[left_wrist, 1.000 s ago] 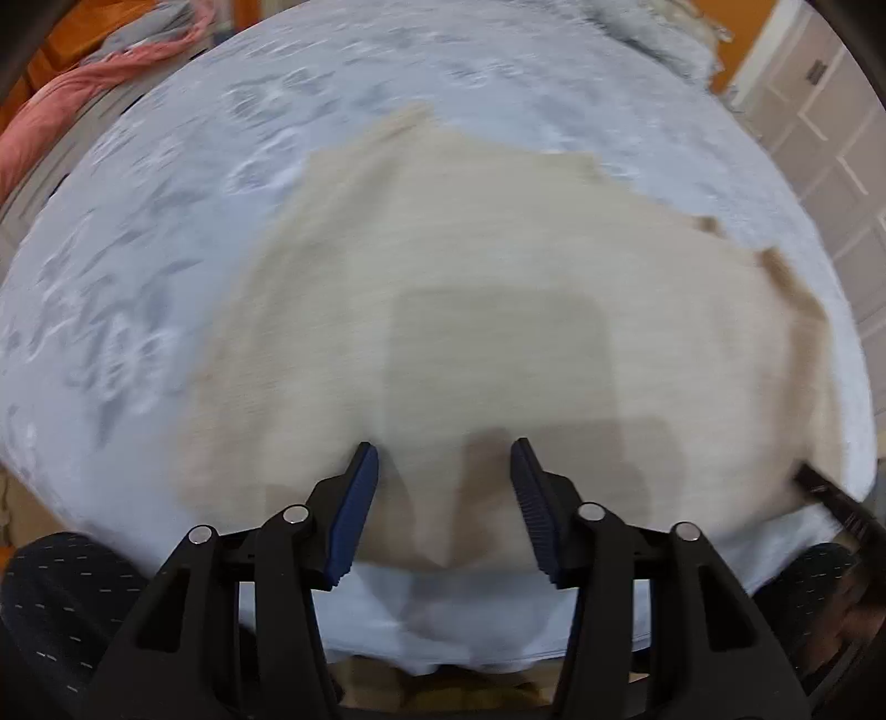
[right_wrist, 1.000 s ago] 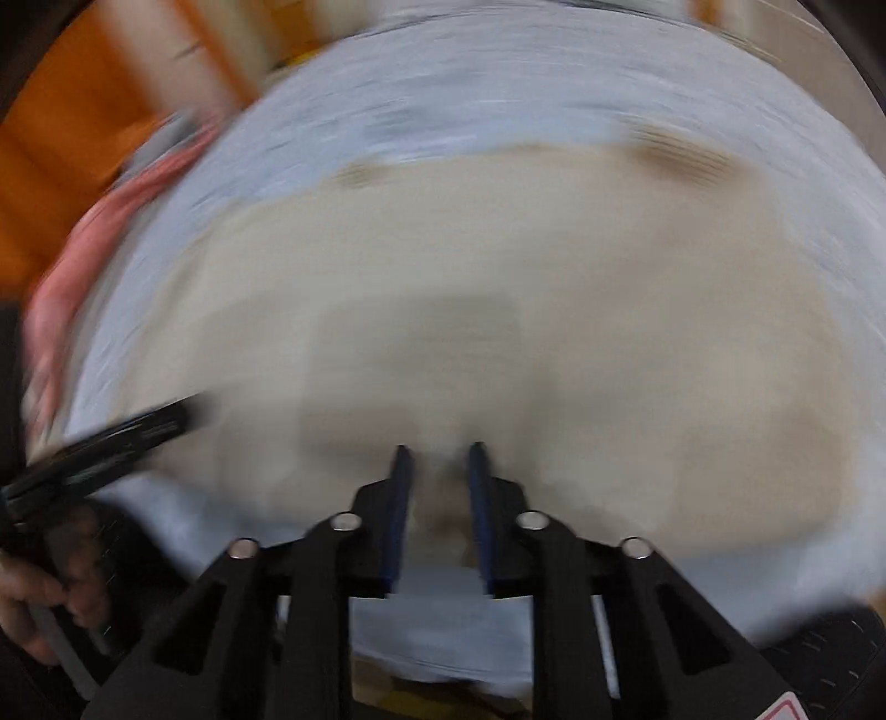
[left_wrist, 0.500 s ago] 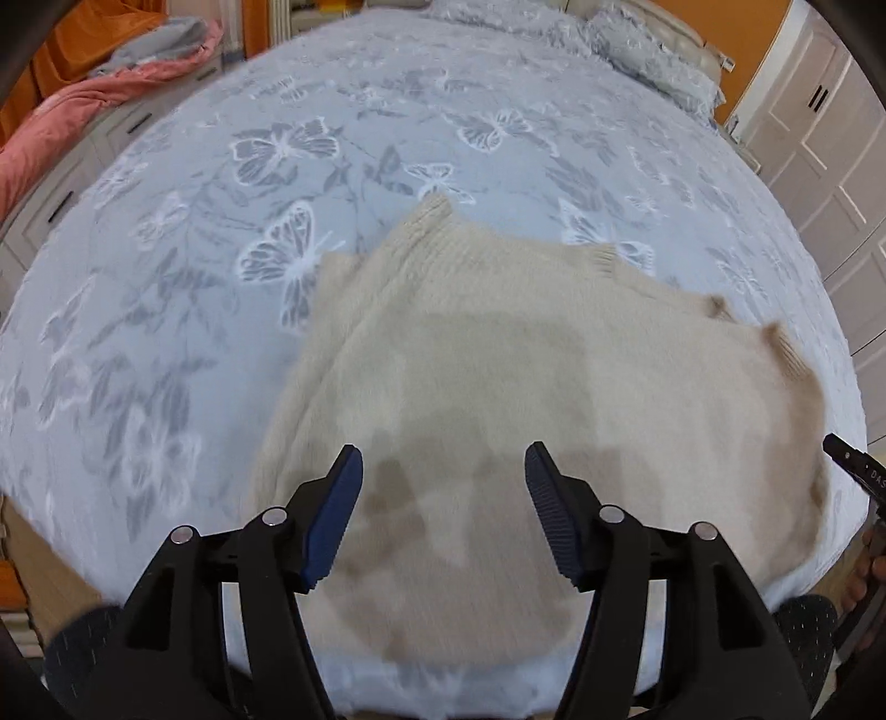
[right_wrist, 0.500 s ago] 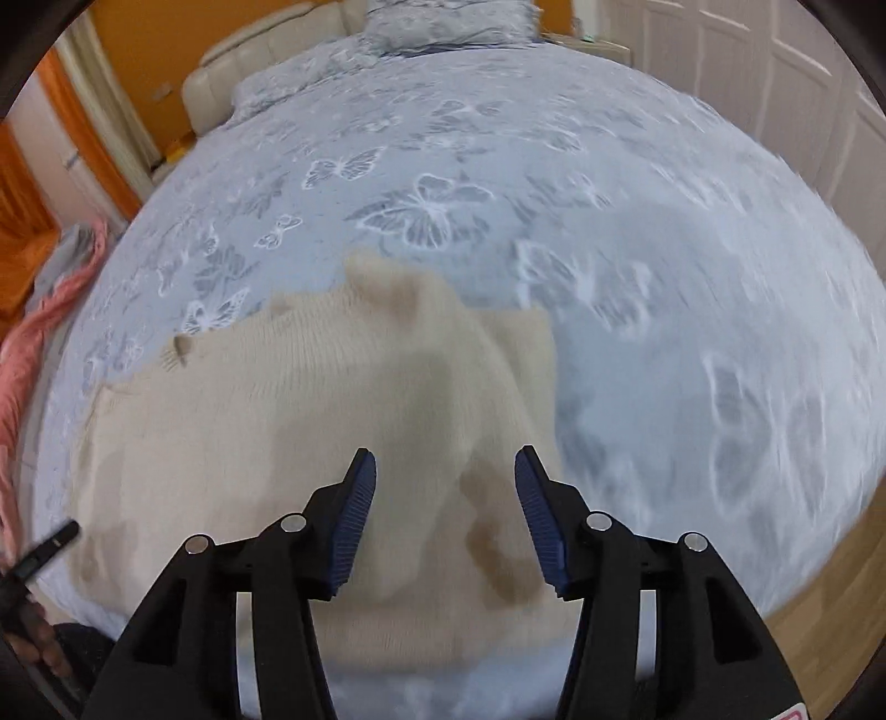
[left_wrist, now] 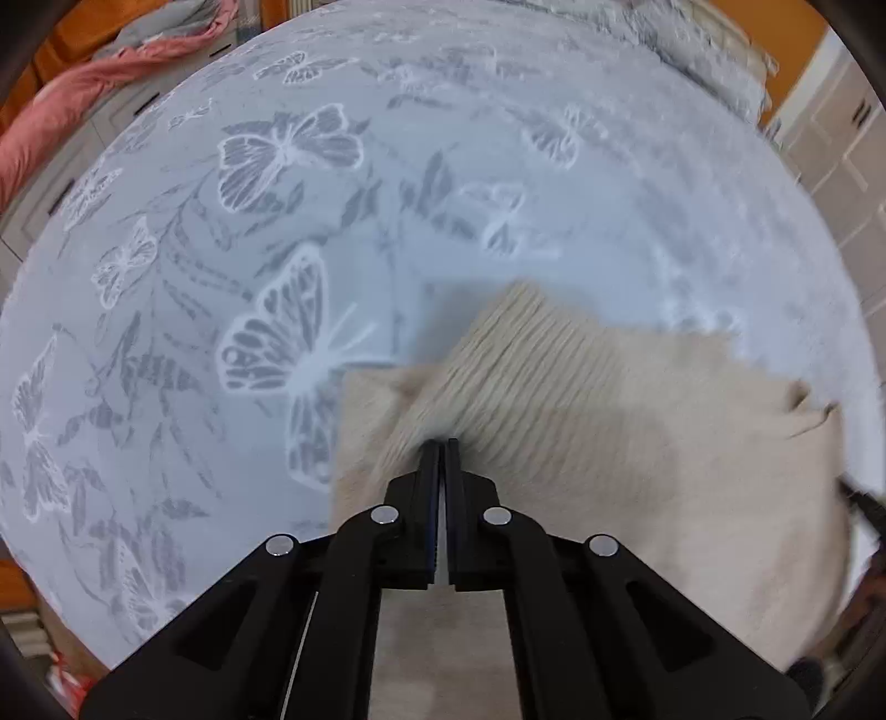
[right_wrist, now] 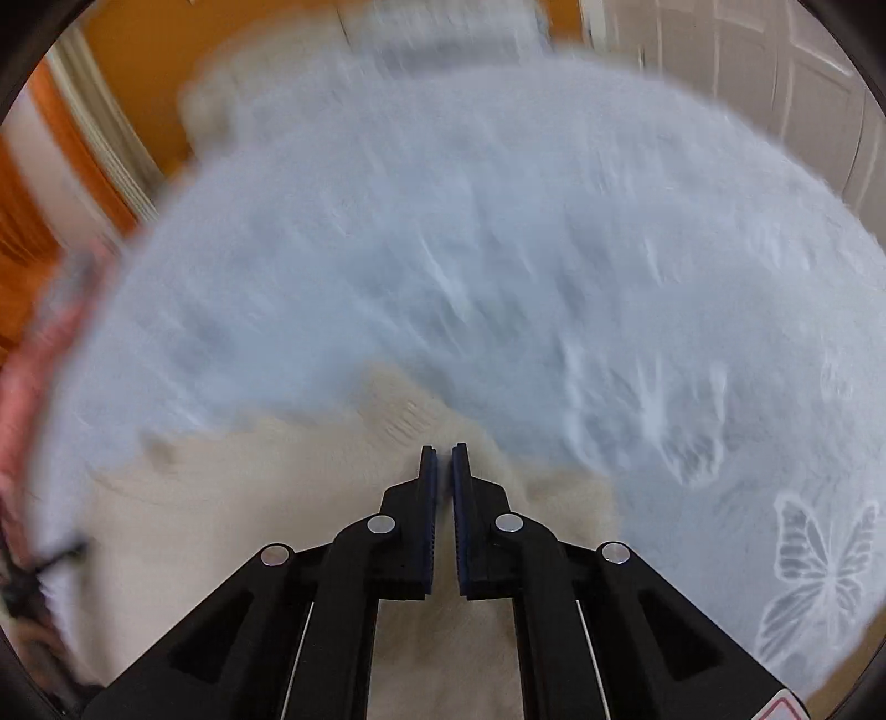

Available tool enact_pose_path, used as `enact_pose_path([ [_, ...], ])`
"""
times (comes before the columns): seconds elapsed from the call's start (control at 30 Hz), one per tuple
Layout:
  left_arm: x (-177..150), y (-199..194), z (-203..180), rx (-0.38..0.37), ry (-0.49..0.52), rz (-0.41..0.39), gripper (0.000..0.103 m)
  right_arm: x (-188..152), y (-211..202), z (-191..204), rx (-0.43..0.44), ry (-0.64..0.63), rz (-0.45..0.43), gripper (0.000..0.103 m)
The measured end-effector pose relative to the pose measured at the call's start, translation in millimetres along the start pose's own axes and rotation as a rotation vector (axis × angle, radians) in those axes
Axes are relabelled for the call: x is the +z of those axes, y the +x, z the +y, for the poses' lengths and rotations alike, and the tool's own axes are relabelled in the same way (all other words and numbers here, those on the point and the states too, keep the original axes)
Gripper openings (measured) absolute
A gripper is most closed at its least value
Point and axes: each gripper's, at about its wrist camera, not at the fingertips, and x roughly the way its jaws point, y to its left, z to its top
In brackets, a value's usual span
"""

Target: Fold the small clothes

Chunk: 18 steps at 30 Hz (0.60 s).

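Observation:
A beige knitted sweater (left_wrist: 609, 443) lies flat on a pale blue butterfly-print bed cover (left_wrist: 277, 221). In the left wrist view my left gripper (left_wrist: 442, 443) is at the sweater's left corner. Its jaws are closing tight, and a ridge of ribbed knit bunches up at their tips. The right wrist view is blurred with motion. There my right gripper (right_wrist: 444, 447) is over the sweater (right_wrist: 249, 498) at its right corner, jaws closing to a narrow slit with beige fabric between the pads. Each gripper shows as a dark tip at the edge of the other's view.
The bed cover (right_wrist: 498, 249) stretches far beyond the sweater. A pink blanket (left_wrist: 83, 94) lies off the bed's left side. Grey pillows (left_wrist: 692, 44) sit at the head. White cupboard doors (right_wrist: 775, 83) stand to the right, with an orange wall behind.
Both grippers slid outward from the sweater's middle, left to its left corner and right to its right corner. Both opened wide half a second ago and have now closed on the knit.

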Motion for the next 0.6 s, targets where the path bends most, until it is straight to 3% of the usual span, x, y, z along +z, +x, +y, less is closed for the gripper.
enact_pose_path([
  [0.03,0,-14,-1,-0.078,-0.02,-0.031,0.003,-2,12,-4,0.005,0.014,0.056,0.005],
  [0.07,-1,-22,-3,-0.128,-0.026,-0.045,0.017,-4,6,-7,0.023,0.027,0.023,0.006],
  [0.1,-4,-31,-7,-0.166,-0.028,-0.06,0.04,-5,-3,-7,0.026,0.03,-0.012,0.01],
  [0.13,-7,-37,-10,-0.179,-0.026,-0.077,0.045,-5,-14,-6,0.025,0.03,-0.048,0.014],
  [0.2,-18,-44,-25,-0.2,0.02,-0.082,0.048,-9,-41,6,0.043,0.004,-0.12,0.014],
  [0.27,-31,-43,-37,-0.183,0.05,-0.058,0.048,-16,-52,30,0.125,-0.068,-0.112,0.014],
  [0.33,-47,-45,-52,-0.166,0.088,-0.06,0.048,-29,-49,66,0.184,-0.178,-0.049,0.014],
  [0.43,-67,-49,-66,-0.13,0.123,-0.058,0.048,-74,-19,146,0.275,-0.42,0.121,0.014],
  [0.5,-76,-47,-68,-0.125,0.124,-0.027,0.048,-89,14,184,0.23,-0.507,0.175,0.014],
  [0.6,-87,-42,-68,-0.07,0.135,0.006,0.049,-71,40,210,0.198,-0.48,0.133,0.009],
])
